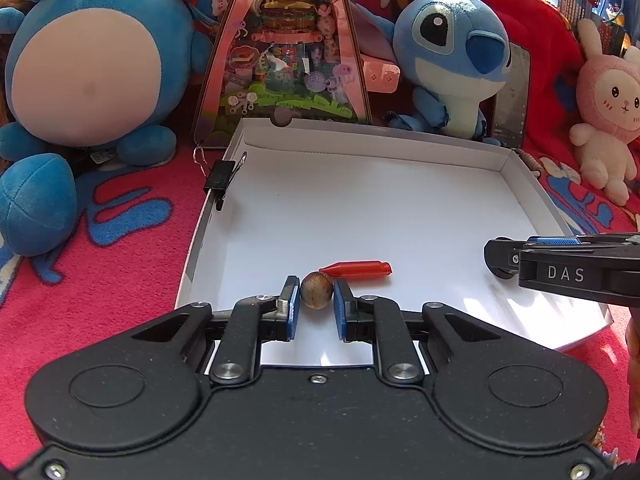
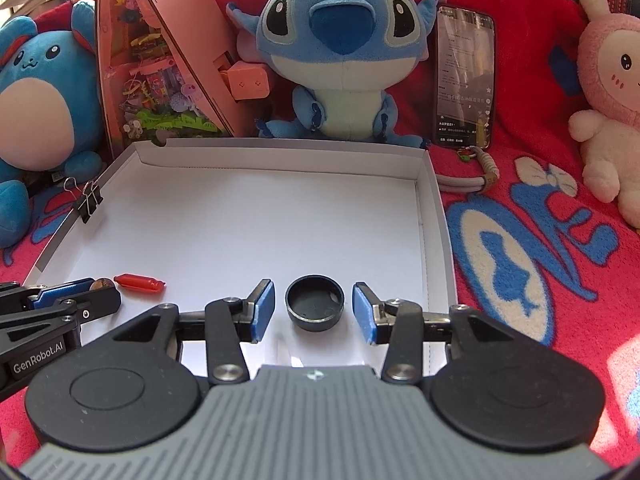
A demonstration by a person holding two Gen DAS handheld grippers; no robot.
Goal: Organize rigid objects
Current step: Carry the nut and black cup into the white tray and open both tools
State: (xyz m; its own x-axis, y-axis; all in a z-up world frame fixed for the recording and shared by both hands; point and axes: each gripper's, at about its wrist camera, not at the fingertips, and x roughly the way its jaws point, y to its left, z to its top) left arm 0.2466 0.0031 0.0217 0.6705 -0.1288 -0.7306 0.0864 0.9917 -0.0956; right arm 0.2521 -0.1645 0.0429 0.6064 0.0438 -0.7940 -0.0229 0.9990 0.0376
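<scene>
A shallow white cardboard tray (image 1: 372,148) lies on a red blanket. My left gripper (image 1: 316,285) is low over its near edge, shut on a small brown marbled ball (image 1: 316,291) that touches the tray floor. Just behind the ball lies a small red plastic tube (image 1: 356,270). In the right wrist view, my right gripper (image 2: 314,298) stands open around a round black cap (image 2: 315,307), which rests open side up on the tray (image 2: 280,156) with a gap to each blue pad. A black binder clip (image 1: 220,178) is clipped to the tray's left wall.
Blue plush toys (image 1: 88,60) (image 2: 340,40), a pink toy box (image 1: 288,40), a propped phone (image 2: 464,76) and a pink rabbit plush (image 2: 608,92) ring the tray's far side. A cord with a keyring (image 2: 468,182) lies by the tray's right corner.
</scene>
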